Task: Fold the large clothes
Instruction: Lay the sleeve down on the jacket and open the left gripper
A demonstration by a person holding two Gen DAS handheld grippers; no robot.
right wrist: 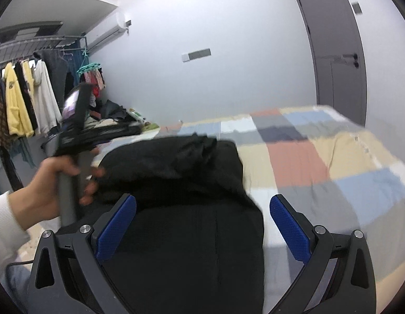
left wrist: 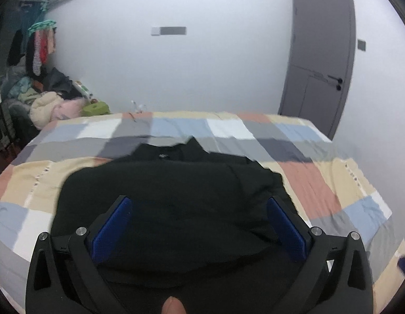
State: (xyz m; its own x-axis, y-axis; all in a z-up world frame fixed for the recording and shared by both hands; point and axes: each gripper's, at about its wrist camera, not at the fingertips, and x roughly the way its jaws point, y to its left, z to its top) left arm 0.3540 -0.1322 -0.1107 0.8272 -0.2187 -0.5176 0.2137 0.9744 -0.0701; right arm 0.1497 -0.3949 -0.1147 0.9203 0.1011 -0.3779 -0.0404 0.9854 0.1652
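Observation:
A black garment [left wrist: 173, 196] lies folded on the checked bedspread [left wrist: 320, 183], its collar toward the far wall. My left gripper [left wrist: 200, 206] is open and empty, held above the garment's near half. In the right wrist view the same black garment [right wrist: 192, 209] lies in front of me, bunched at its far end. My right gripper [right wrist: 202, 209] is open and empty above the garment's right edge. The left gripper's body [right wrist: 79, 130] and the hand holding it show at the left of the right wrist view, over the garment's left side.
The bed [right wrist: 333, 157] fills the middle and right of both views. A pile of clothes and soft toys [left wrist: 53, 102] sits past the bed's far left corner. A clothes rack [right wrist: 27, 96] with hanging garments stands at left. A grey door [left wrist: 320, 57] is at the far right.

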